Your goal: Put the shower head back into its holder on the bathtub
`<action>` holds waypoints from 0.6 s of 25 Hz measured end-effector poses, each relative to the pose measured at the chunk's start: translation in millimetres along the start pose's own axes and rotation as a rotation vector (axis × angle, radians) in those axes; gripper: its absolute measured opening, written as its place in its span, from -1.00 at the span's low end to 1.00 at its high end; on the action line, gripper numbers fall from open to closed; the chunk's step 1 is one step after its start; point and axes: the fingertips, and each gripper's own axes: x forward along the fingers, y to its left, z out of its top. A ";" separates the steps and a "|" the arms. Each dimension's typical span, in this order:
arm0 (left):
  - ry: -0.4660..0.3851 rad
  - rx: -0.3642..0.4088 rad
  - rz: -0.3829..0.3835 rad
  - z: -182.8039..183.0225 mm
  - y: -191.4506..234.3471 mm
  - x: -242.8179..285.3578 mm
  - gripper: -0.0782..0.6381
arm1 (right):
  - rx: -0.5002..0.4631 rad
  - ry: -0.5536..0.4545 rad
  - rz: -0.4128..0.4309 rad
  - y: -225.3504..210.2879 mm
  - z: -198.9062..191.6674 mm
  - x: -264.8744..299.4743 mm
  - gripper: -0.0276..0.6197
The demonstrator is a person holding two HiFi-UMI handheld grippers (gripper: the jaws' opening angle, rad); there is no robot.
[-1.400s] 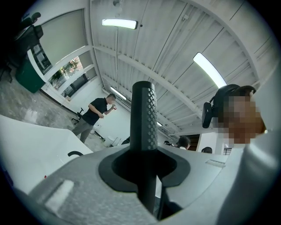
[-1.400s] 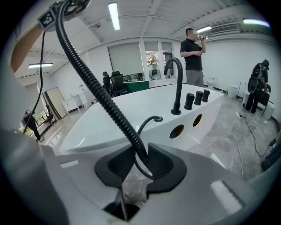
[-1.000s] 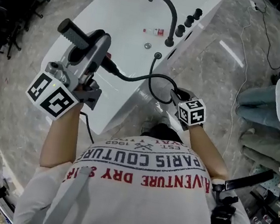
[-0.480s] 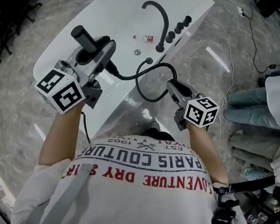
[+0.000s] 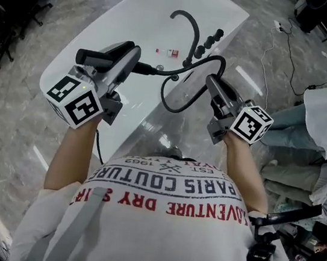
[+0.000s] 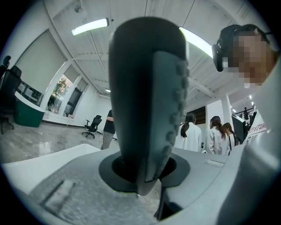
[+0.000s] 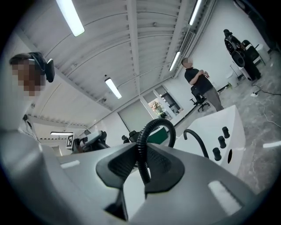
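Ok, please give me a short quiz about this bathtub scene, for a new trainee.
1. True or false: the left gripper is shut on the shower head.
2. The right gripper grips: A) the shower hose; B) a towel; C) a sponge?
3. How many black knobs stand on the bathtub rim beside the faucet?
Key: 1 true; 2 A; 3 three.

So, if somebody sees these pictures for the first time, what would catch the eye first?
First comes the dark shower head, clamped in the left gripper over the white bathtub. Next is its black ribbed hose, which loops across to the right gripper, whose jaws pinch it. Behind them a curved black faucet stands on the tub's rim.
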 end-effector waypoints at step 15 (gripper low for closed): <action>-0.052 0.025 -0.031 30.4 -5.6 -7.5 -0.55 | -0.103 -0.127 0.062 48.2 86.5 28.9 -0.71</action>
